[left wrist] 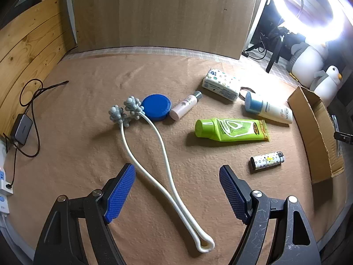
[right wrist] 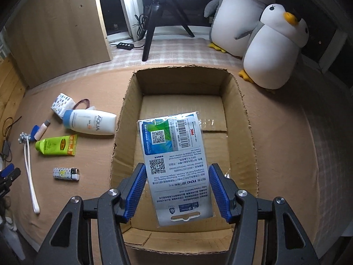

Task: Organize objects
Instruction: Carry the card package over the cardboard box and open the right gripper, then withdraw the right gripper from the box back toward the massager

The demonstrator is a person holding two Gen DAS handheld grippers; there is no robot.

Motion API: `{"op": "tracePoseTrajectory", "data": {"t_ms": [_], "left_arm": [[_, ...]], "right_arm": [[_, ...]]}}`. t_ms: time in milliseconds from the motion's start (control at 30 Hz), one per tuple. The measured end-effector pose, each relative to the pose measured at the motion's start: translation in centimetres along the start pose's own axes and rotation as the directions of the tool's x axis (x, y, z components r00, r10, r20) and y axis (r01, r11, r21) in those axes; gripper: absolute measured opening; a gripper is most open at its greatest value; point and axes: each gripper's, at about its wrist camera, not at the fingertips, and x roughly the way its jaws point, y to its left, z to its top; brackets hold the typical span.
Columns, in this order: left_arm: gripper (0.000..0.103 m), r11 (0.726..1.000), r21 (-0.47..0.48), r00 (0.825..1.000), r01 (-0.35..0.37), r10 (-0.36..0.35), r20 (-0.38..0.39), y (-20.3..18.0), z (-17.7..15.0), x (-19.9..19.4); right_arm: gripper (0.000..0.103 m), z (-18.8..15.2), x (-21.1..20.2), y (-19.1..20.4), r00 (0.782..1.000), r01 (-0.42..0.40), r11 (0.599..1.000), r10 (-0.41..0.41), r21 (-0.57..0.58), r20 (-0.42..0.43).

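My right gripper (right wrist: 177,165) is shut on the side edges of a flat printed packet (right wrist: 169,137) and holds it above the open cardboard box (right wrist: 249,119). The box's floor is bare. My left gripper (left wrist: 176,167) stands open just above the white looped handle of a roller massager (left wrist: 154,145), touching nothing. On the tan blanket beyond lie a blue round tin (left wrist: 157,107), a small pink bottle (left wrist: 185,106), a tissue pack (left wrist: 221,84), a white AQUA bottle (left wrist: 271,109), a green tube (left wrist: 231,130) and a patterned lighter (left wrist: 265,160).
Two plush penguins (right wrist: 273,50) sit behind the box beside a black tripod (right wrist: 154,22) with a ring light (left wrist: 308,6). A wooden board (left wrist: 165,15) stands at the back. A charger with cables (left wrist: 22,128) lies at the left edge.
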Motion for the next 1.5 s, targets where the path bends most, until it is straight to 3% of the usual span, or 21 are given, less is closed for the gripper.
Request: {"op": "tracePoseTrajectory", "data": {"t_ms": [100,467,900,1333,1500], "left_arm": [[0.082,1.000,-0.003,1.000,-0.004,0.004,0.004,-0.3,-0.1,-0.2],[0.082,0.999,-0.022,0.999,-0.035,0.035,0.018,0.9,-0.4,-1.4],[0.082,0.997,-0.026,0.995,-0.072,0.073,0.064,3.1,-0.8,-4.4],[0.082,0.996,-0.058,0.996,-0.074,0.076,0.045,7.2,-1.7,-4.8],[0.082,0.997,-0.053,0.998,-0.050,0.051,0.028,8.4,-2.2,-4.2]], "right_arm": [[0.071,-0.1,-0.6,-0.4,0.999,-0.006,1.000,0.006,0.018,0.033],[0.071,-0.5,-2.3,1.6,0.992,-0.032,0.999,0.032,-0.006,0.125],[0.071,-1.0,-3.4,9.6,0.975,-0.135,0.986,0.149,-0.097,0.164],[0.071,-2.7,-2.7,20.1,0.963,-0.225,0.949,0.251,-0.221,0.100],[0.071,-3.6,-1.9,23.0,0.956,-0.266,0.940,0.285,-0.213,0.066]]}}
